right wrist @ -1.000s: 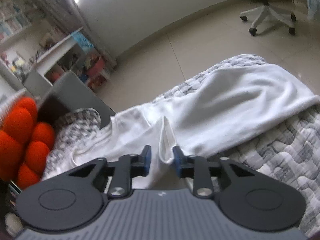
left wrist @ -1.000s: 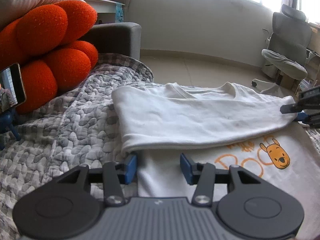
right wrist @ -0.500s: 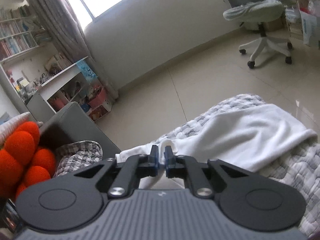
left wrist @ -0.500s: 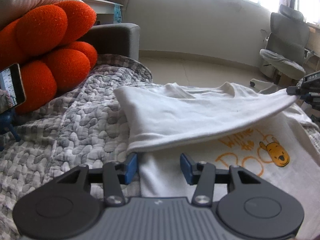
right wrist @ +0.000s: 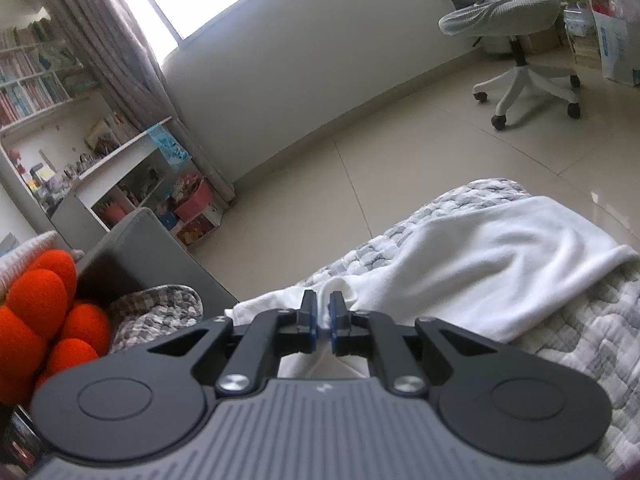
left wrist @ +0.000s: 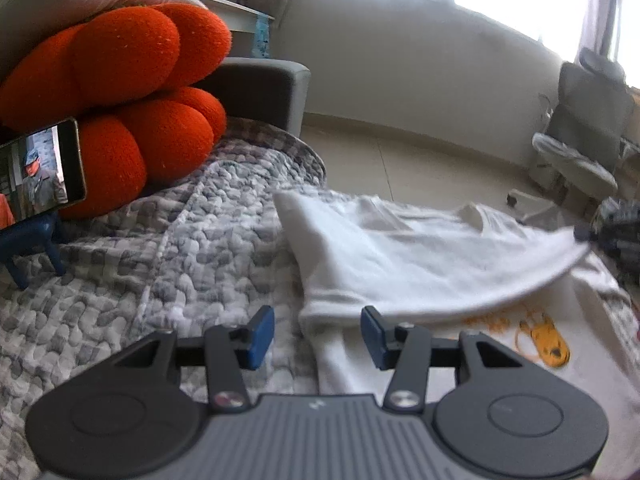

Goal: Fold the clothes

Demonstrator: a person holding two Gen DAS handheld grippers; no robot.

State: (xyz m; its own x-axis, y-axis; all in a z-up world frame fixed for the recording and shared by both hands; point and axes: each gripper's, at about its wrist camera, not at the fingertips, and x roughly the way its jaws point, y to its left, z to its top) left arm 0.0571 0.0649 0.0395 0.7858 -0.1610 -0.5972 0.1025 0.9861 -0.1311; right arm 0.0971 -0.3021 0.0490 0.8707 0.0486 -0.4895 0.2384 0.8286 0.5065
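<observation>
- One white T-shirt with an orange cartoon print lies on one grey quilted blanket; its upper layer is folded across the body, and the print shows below the fold.
- One orange knotted cushion leans at the back left, with one phone propped on a blue stand in front of it.
- One office chair stands on the tiled floor beyond the blanket; one bookshelf stands by the curtain.
- Two grippers in view, one per hand.
- Left gripper: angled down over the near left corner of the folded layer, jaws apart, nothing between the pads; the shirt's edge lies beneath the gap.
- Right gripper: angled down, its jaws have just been closing and now pinch a fold of the white cloth between the blue pads. In the left wrist view that end of the folded layer is drawn up off the shirt's body towards it.
</observation>
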